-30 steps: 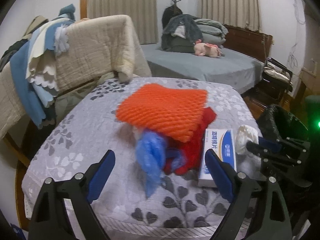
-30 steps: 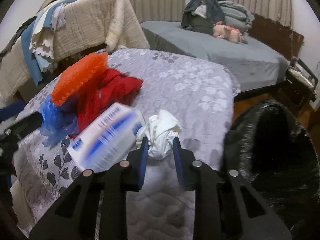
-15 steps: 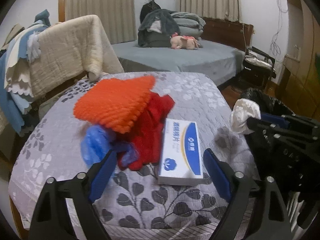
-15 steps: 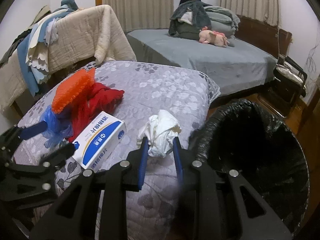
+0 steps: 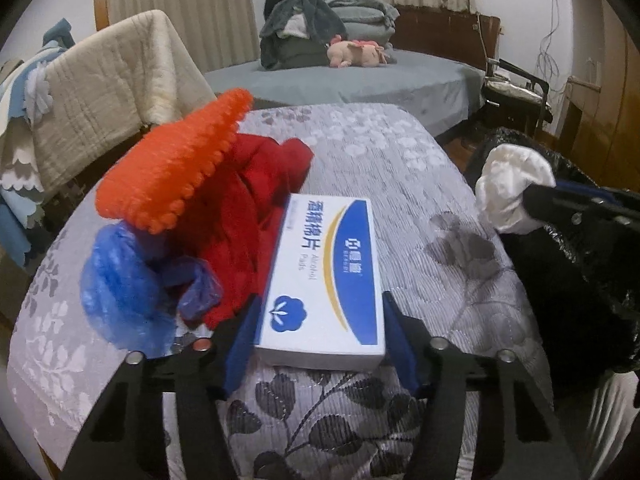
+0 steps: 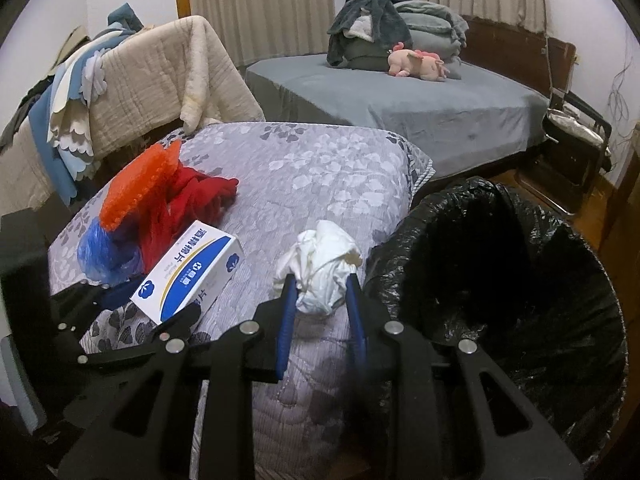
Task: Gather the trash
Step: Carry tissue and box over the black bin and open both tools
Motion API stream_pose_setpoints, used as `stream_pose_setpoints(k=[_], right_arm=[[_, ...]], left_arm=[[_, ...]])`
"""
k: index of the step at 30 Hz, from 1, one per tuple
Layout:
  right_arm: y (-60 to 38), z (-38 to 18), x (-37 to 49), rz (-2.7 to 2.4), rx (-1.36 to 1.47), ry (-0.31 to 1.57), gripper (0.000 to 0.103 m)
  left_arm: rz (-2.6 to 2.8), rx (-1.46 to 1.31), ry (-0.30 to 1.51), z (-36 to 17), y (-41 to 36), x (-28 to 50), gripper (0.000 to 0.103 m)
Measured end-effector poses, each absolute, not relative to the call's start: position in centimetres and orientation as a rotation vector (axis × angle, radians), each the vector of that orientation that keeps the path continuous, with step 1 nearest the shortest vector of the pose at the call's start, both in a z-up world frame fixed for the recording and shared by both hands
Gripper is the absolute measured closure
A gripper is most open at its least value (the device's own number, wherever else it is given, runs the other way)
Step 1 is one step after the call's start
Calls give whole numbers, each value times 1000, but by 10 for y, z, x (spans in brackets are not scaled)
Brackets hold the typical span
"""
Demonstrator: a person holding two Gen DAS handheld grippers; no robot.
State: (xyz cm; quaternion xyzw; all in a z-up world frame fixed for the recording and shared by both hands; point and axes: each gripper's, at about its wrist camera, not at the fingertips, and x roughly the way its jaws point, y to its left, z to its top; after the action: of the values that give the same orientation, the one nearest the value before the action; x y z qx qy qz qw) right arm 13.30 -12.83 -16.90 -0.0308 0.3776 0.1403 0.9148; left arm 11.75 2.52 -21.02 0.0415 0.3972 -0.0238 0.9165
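My left gripper [image 5: 320,344] is shut on the near end of a white and blue alcohol pad box [image 5: 328,276], which lies on the grey leaf-patterned quilt [image 5: 400,168]. The box also shows in the right wrist view [image 6: 188,276]. My right gripper [image 6: 320,300] is shut on a crumpled white tissue [image 6: 320,268] and holds it above the quilt's edge, just left of the black-lined trash bin [image 6: 520,280]. The tissue [image 5: 512,188] and bin [image 5: 580,280] also show at the right of the left wrist view.
An orange foam net [image 5: 176,164], a red cloth [image 5: 256,208] and a blue plastic bag [image 5: 132,288] lie bunched left of the box. A blanket-draped chair [image 6: 140,84] stands at the left; a grey bed [image 6: 420,100] with a pink toy lies behind.
My left gripper has moved forward and closed on the box. My right gripper has carried the tissue rightward to beside the bin.
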Motion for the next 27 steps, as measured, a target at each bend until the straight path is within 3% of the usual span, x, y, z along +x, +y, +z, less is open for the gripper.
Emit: stream_pose_setpoints(k=[18,27], right_arm=[[-154,-122,114,286,6,687,79],[-204,-97,103,184,22,627,85]], left_arm=[[-106,68,723,-149,10,99,48],[-235,68,678,-115,-28,104,48]])
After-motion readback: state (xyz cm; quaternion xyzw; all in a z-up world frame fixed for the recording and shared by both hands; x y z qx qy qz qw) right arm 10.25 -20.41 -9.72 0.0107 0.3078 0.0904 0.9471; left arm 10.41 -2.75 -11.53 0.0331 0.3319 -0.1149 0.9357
